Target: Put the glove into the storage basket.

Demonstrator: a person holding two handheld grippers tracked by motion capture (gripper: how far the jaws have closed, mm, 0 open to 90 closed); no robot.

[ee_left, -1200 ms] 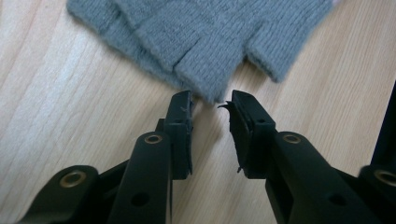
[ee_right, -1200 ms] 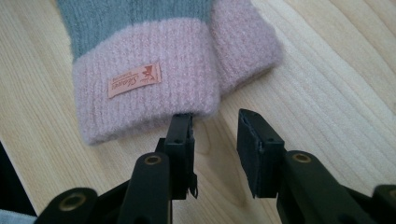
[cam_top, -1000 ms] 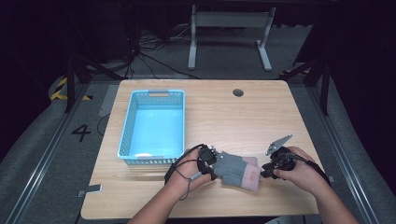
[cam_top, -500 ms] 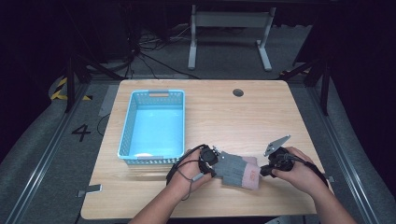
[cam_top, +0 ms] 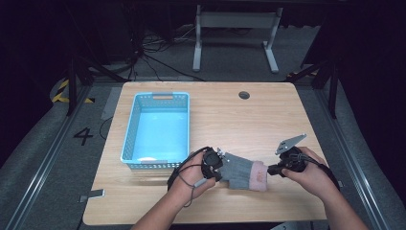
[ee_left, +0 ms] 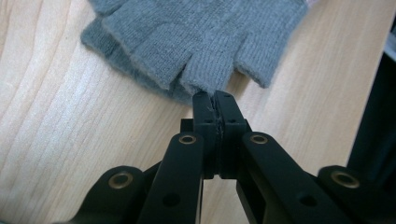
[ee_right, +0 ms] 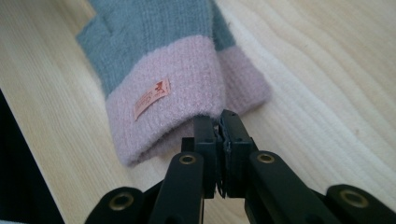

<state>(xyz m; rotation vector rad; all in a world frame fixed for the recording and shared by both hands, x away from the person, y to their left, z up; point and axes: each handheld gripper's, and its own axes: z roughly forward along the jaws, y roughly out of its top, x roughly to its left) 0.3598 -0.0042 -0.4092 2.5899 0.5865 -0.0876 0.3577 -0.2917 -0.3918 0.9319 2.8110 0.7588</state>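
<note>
A grey fingerless glove [cam_top: 242, 170] with a pink cuff [ee_right: 177, 88] lies flat near the table's [cam_top: 268, 115] 6 o'clock edge, stretched between both hands. The left gripper [ee_left: 215, 100], at the glove's 9 o'clock end, has its jaws pressed together on the tip of one knitted finger stub [ee_left: 208, 70]. The right gripper [ee_right: 219, 123], at 3 o'clock, has its jaws closed on the cuff's rim, just beside a small orange label [ee_right: 152, 98]. An empty blue basket [cam_top: 131, 132] sits at the glove's 10 o'clock.
</note>
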